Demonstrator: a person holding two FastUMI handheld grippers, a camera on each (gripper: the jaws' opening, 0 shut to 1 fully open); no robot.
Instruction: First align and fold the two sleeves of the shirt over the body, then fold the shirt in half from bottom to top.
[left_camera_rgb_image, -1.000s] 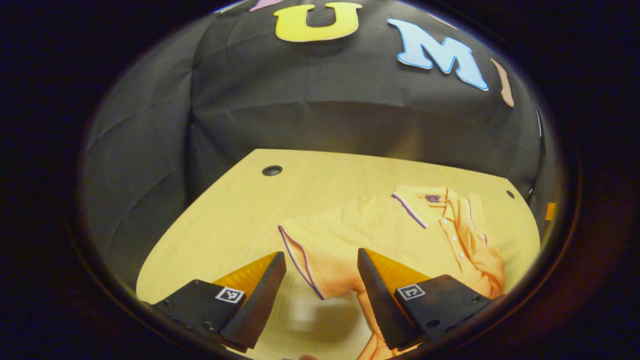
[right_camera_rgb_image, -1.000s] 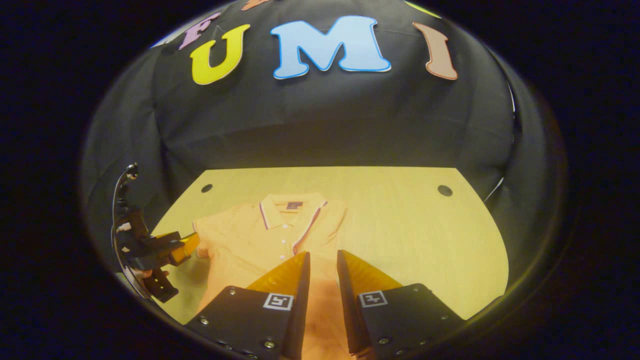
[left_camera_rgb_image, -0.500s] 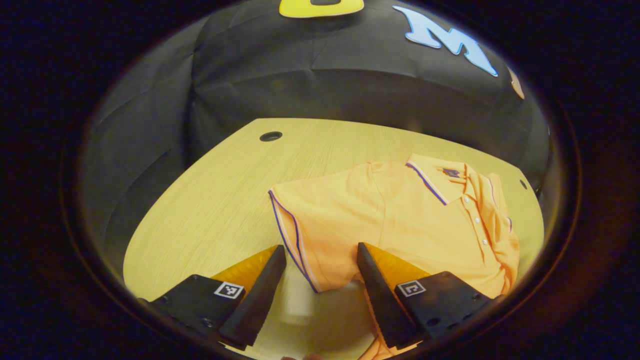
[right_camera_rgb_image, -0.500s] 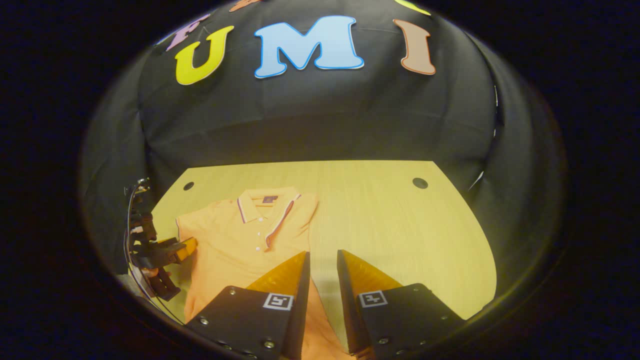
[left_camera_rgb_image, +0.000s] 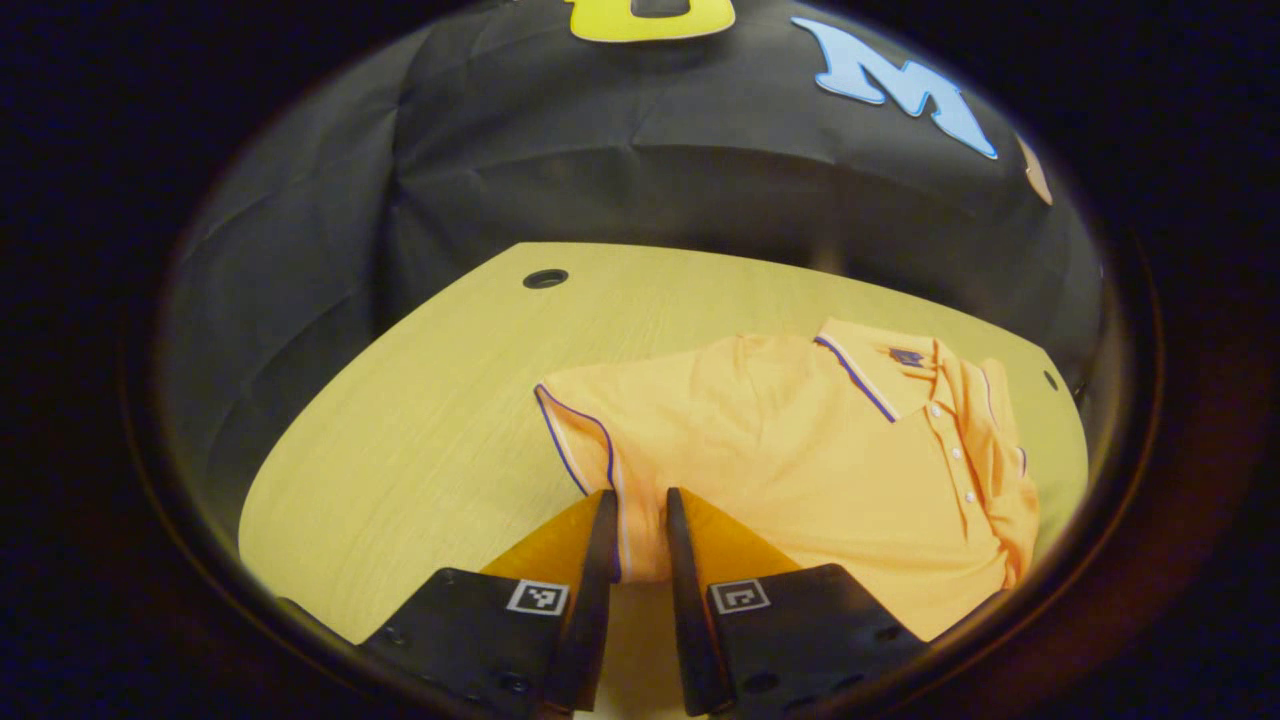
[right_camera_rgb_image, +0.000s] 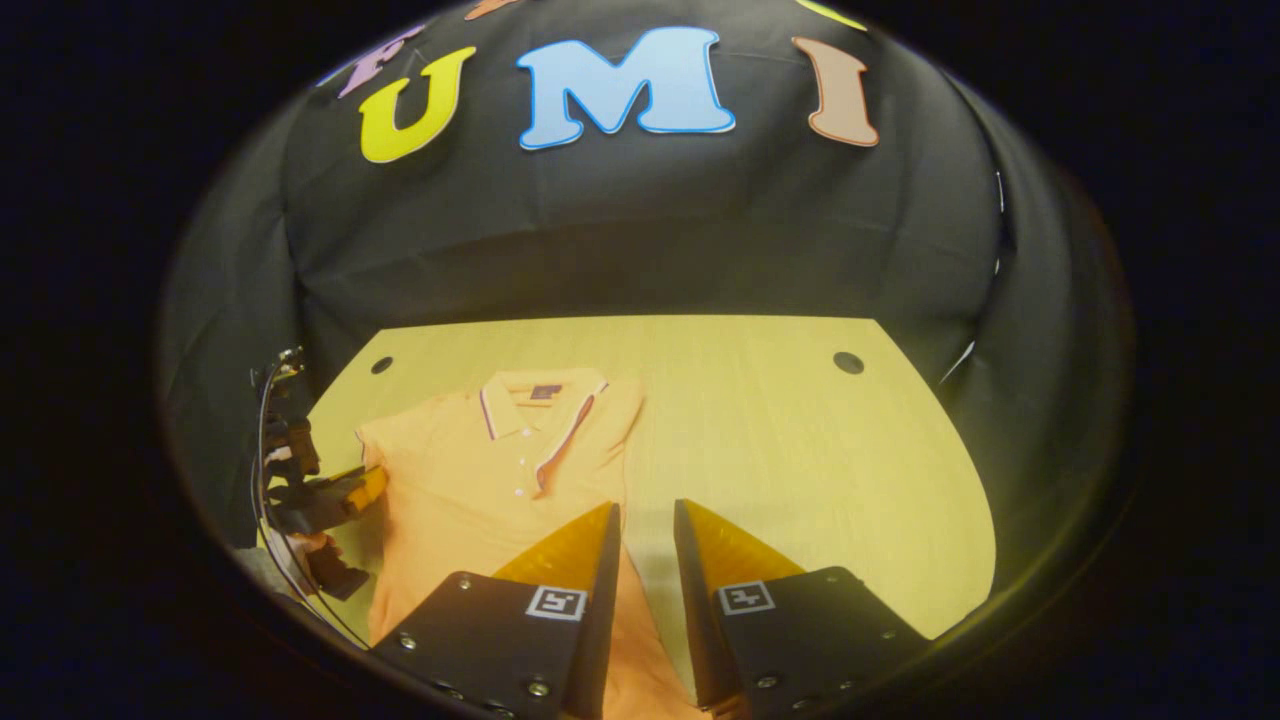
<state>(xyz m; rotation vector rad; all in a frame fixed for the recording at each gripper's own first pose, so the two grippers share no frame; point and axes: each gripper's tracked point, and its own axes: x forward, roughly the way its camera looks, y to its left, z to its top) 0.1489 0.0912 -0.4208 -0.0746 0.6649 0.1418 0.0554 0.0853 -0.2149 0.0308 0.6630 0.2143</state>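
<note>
- The orange polo shirt (left_camera_rgb_image: 800, 450) lies front-up on the wooden table (left_camera_rgb_image: 430, 400), collar (left_camera_rgb_image: 870, 360) toward the booth wall; in the left gripper view it sits from centre toward 3 o'clock.
- The left gripper (left_camera_rgb_image: 637, 520) has its fingers drawn narrow on the trimmed cuff of the left sleeve (left_camera_rgb_image: 590, 440), pinching the hem between them. That hold suits the task's first step, judged as carrying this sleeve over the body.
- The sleeve is still spread outward toward 9 o'clock of the shirt, so its fold looks not yet done.
- The right side of the shirt appears already turned in: in the right gripper view the shirt (right_camera_rgb_image: 490, 480) has a straight edge at its 3 o'clock side.
- The right gripper (right_camera_rgb_image: 646, 530) hovers low at the shirt's near right edge, fingers nearly together; whether they nip cloth cannot be told.
- In the right gripper view the left gripper (right_camera_rgb_image: 350, 493) shows at 9 o'clock, held level by a hand (right_camera_rgb_image: 310, 545), pointing inward at the sleeve.
</note>
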